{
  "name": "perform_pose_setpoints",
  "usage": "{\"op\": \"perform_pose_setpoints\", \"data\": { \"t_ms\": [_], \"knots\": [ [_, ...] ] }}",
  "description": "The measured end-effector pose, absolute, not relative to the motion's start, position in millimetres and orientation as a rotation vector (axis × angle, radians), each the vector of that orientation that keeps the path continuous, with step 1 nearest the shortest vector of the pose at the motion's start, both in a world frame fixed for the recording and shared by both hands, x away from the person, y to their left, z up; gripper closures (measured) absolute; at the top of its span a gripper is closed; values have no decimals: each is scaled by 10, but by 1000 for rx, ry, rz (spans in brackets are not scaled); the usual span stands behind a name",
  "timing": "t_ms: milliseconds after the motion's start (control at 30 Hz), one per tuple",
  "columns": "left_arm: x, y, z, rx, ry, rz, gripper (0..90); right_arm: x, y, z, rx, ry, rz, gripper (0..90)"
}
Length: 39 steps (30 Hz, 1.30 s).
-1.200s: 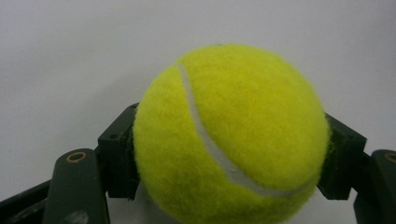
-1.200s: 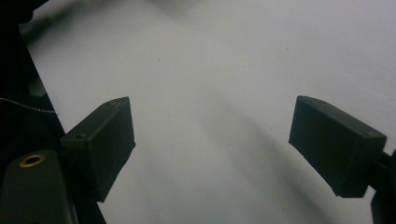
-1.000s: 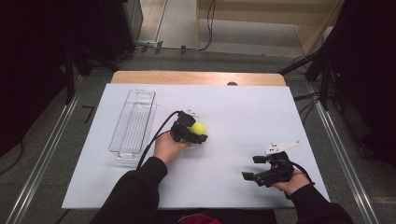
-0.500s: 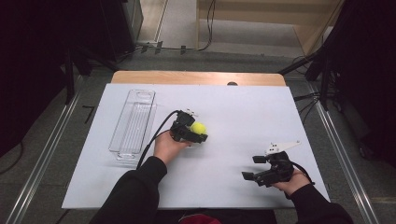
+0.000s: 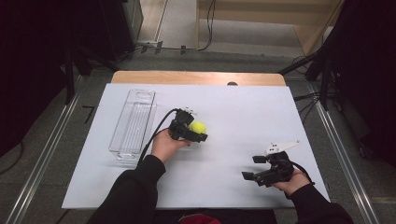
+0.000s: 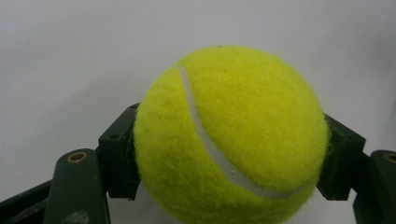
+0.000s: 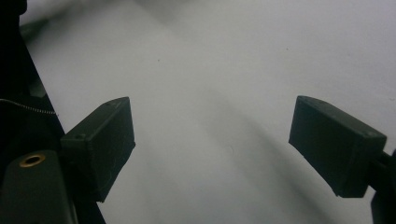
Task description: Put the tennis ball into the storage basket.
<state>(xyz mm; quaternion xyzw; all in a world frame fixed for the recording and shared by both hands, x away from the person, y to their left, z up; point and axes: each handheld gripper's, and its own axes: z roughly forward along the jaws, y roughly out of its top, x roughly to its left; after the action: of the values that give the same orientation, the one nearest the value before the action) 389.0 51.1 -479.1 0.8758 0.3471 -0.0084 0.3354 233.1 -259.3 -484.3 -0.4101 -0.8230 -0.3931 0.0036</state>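
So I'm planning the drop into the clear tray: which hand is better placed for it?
Left. The left gripper already clamps the tennis ball beside the clear tray; the right gripper sits open, farther off.

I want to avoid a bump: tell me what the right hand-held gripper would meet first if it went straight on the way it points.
Probably nothing: the right hand-held gripper, jaws open, points left across bare white table. Depth is unclear.

Worktop (image 5: 233,107): white sheet over a wooden board, whose bare far edge shows as a tan strip. Clear plastic tray (image 5: 133,123): long, narrow, lying lengthwise on the left part, nothing in it. Floor (image 5: 51,140): grey, with metal rails (image 5: 341,154) along both sides and black cables (image 5: 205,28) beyond the far edge.
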Motion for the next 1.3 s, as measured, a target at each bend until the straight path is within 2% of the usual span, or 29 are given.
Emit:
{"op": "perform_pose_setpoints", "data": {
  "t_ms": [1300],
  "knots": [
    [3766, 635, -4401, 2342, 833, -113, 263, 2329, -2602, -4837, -1290, -2582, -1237, 122]
  ]
}}
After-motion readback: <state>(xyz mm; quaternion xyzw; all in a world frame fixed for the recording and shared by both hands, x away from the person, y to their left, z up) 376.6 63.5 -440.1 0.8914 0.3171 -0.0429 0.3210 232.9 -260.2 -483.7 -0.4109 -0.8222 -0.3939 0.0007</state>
